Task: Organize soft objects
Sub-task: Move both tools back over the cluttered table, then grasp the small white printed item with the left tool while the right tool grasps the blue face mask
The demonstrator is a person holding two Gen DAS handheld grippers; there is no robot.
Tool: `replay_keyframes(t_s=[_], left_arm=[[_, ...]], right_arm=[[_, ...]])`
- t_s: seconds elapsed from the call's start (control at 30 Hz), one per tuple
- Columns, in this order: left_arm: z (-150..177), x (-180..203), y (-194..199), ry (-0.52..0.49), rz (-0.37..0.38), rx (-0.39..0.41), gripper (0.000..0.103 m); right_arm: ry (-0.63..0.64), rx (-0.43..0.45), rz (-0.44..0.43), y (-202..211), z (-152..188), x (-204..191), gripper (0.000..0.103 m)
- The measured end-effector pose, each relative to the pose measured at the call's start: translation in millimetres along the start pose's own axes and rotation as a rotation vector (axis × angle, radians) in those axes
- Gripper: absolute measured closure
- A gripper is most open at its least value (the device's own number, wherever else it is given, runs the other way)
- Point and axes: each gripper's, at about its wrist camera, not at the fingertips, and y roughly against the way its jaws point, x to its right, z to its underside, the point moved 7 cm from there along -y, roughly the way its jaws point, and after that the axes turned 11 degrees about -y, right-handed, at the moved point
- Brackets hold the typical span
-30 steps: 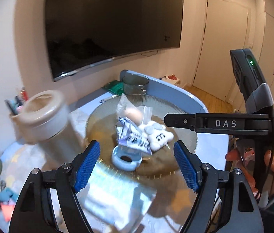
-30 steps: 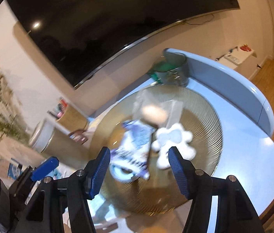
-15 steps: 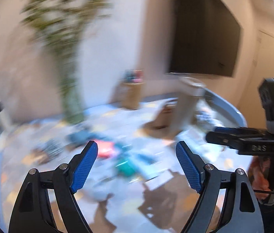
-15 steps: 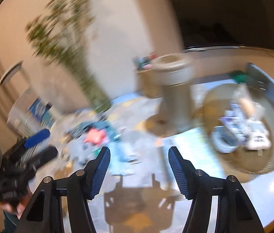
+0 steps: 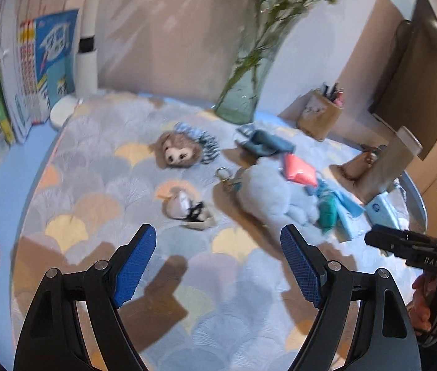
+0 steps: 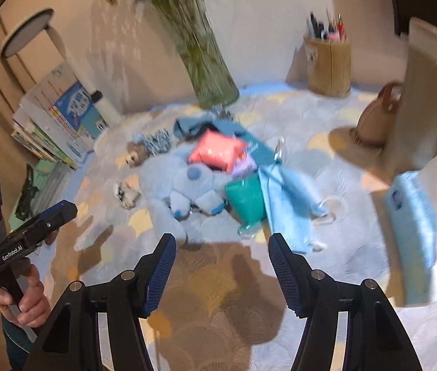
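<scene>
hovering over the patterned surface [image 5: 237,315], both sets of fingers stand apart with nothing between them; the left gripper [image 5: 218,264] spread a little wider moments ago, and the right gripper [image 6: 220,270] is parted about halfway. this looks like the approach step, before any pick. the heap of soft things lies just ahead of the fingers: a pale blue plush toy [image 6: 175,185], a coral pouch [image 6: 217,151] on top of it, a teal pouch [image 6: 244,199] and a light blue cloth [image 6: 286,198] beyond the right fingers. a brown doll head [image 5: 179,153] and a small white toy [image 5: 184,205] lie apart, ahead of the left fingers. next, i'd judge, one gripper must settle on a single item and close round it.
</scene>
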Motion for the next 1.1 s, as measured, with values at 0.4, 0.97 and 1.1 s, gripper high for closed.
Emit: replay_keyframes(t_s=[0.4,0.97,1.1], left_arm=[[-4,-21,-60,-0.058,-0.072,-0.096,0.024],[-2,-21,-81,-0.086,-0.075,-0.014,0.083],[-2,-20,-79,-0.098,-0.088,-0.003,0.083]], right_arm=[[0.016,-0.003,0.116,-20,-12,38,0.042],[0.197,-0.043,0.207,-76,-36,53,0.071],[0.166,-0.006,0.146,-62,-36,56,0.088]])
